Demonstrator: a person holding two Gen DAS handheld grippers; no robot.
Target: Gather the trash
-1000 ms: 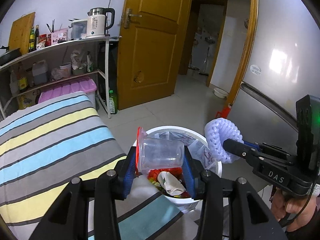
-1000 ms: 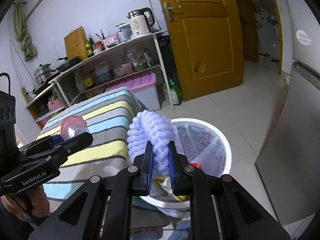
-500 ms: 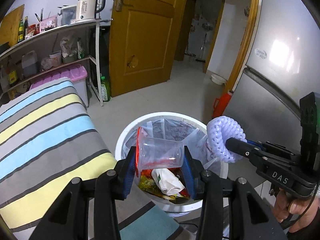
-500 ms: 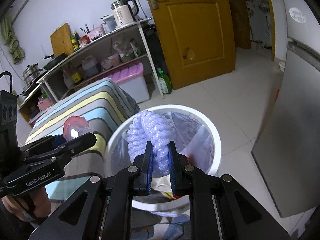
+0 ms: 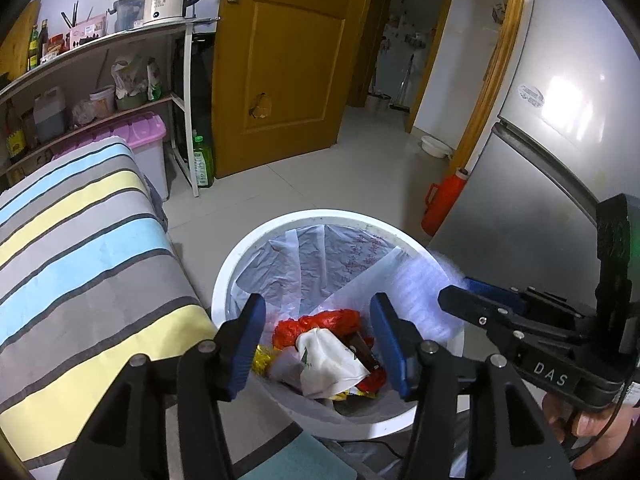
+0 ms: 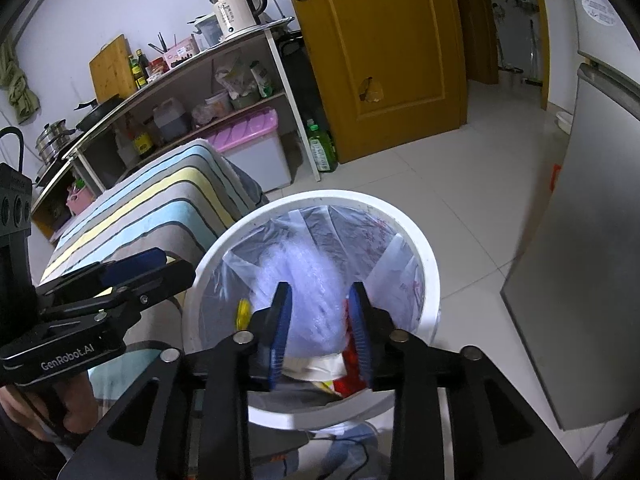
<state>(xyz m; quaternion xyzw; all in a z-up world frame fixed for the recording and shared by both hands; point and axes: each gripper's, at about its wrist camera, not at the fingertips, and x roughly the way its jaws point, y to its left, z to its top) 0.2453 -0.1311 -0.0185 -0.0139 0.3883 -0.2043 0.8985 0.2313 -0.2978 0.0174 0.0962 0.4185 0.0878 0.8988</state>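
Observation:
A white trash bin (image 5: pixel 256 240) with a clear liner stands on the floor beside the striped table; it also shows in the right wrist view (image 6: pixel 424 248). It holds red, white and yellow wrappers (image 5: pixel 324 348). My left gripper (image 5: pixel 318 340) is open and empty above the bin. My right gripper (image 6: pixel 320 328) is open above the bin; a blurred pale purple foam net (image 6: pixel 312 284) falls between and beyond its fingers, and shows as a blur in the left wrist view (image 5: pixel 420 292). The plastic cup is not visible.
A striped tablecloth (image 5: pixel 80 248) covers the table at left. A shelf (image 5: pixel 100 40) with a kettle and bottles, a pink-lidded box (image 5: pixel 140 132), a yellow door (image 5: pixel 280 60), a grey fridge (image 5: pixel 540 160) and a red thermos (image 5: pixel 444 204) surround the bin.
Both grippers moved over the bin and opened. The plastic cup left my left gripper and the foam net left my right gripper, dropping into the bin.

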